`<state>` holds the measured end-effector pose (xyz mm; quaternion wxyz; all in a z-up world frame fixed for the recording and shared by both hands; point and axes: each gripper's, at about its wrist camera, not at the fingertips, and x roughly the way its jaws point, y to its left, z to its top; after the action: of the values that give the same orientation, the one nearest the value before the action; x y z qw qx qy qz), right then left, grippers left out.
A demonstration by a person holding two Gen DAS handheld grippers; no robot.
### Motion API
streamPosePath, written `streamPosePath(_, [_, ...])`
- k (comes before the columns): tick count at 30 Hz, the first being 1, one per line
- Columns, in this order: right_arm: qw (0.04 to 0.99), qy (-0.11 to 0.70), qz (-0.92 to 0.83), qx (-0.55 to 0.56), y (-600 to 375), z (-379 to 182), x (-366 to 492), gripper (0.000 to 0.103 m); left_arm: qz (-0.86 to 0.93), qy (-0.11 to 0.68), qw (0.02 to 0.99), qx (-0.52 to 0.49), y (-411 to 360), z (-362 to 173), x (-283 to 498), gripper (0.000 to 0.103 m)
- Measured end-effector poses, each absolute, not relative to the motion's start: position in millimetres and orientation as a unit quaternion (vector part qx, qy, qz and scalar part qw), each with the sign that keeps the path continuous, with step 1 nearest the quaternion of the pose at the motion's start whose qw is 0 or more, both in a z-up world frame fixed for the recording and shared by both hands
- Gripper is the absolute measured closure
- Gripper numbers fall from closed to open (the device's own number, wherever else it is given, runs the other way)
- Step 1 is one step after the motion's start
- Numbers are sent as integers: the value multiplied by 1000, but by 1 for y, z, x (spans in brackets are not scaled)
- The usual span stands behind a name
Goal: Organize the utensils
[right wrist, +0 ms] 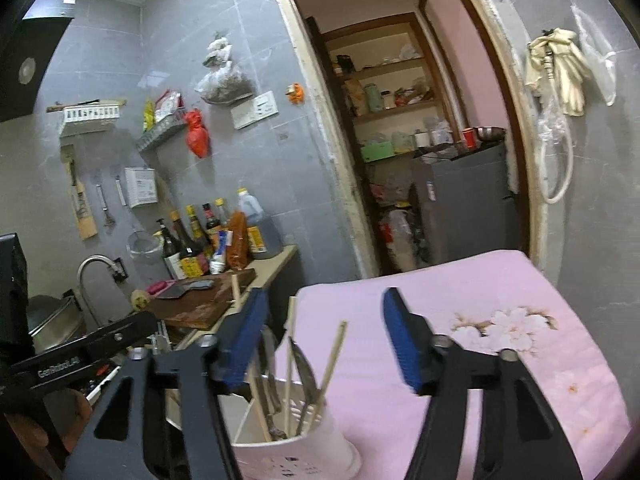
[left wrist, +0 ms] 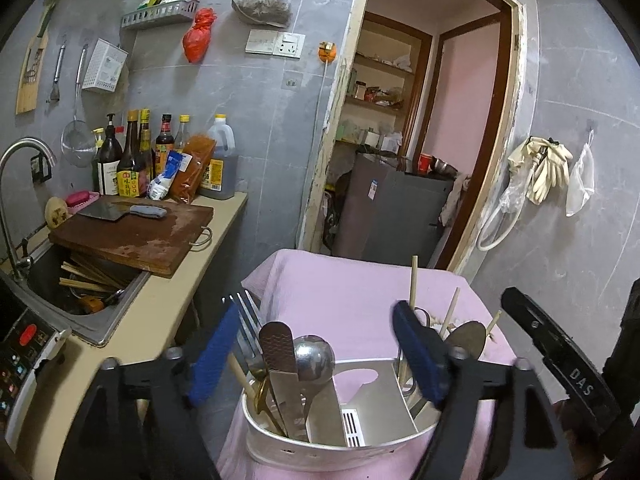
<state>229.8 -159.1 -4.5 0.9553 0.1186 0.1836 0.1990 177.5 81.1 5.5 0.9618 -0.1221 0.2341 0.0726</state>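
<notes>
A metal utensil holder (left wrist: pixel 340 446) stands on a pink cloth (left wrist: pixel 340 292) right below my left gripper (left wrist: pixel 316 352), which is open and empty. Its left compartment holds a ladle (left wrist: pixel 314 356), a flat spatula handle (left wrist: pixel 280 352), a fork (left wrist: pixel 246 316) and chopsticks. Its right compartment holds a spoon (left wrist: pixel 468 338) and several chopsticks (left wrist: pixel 413 280). In the right wrist view my right gripper (right wrist: pixel 324 344) is open and empty above the same holder (right wrist: pixel 296 456), with chopsticks (right wrist: pixel 334 356) and a spoon (right wrist: pixel 306 368) standing in it.
A counter at the left carries a wooden cutting board (left wrist: pixel 132 236) with a cleaver (left wrist: pixel 120 212), sauce bottles (left wrist: pixel 132 156) and a sink (left wrist: pixel 80 292) with more chopsticks. A doorway (left wrist: pixel 420 120) lies behind the pink table. The other gripper's black body (left wrist: pixel 560 356) is at the right.
</notes>
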Motion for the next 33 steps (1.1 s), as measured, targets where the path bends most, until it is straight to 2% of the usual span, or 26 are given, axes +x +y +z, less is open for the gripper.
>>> streamPosePath(2, [958,189,185,114,-163,-3,227,33,72,242,960,-123,82,6,178,11])
streamPosePath(3, [958,192,179,113,-164,-3,226,27,69,244,959,-125,83,7,178,9])
streamPosePath(9, [961,203,153,112,-172,0,218,7,55,256,958,-117,80,6,174,2])
streamPosePath(13, [962,208,137,107,-177,3,209,2,53,267,958,-93,73,4,170,2])
streamPosePath(33, [965,233,106,66,-215,19,159,2,69,288,952,-84,66,4,141,2])
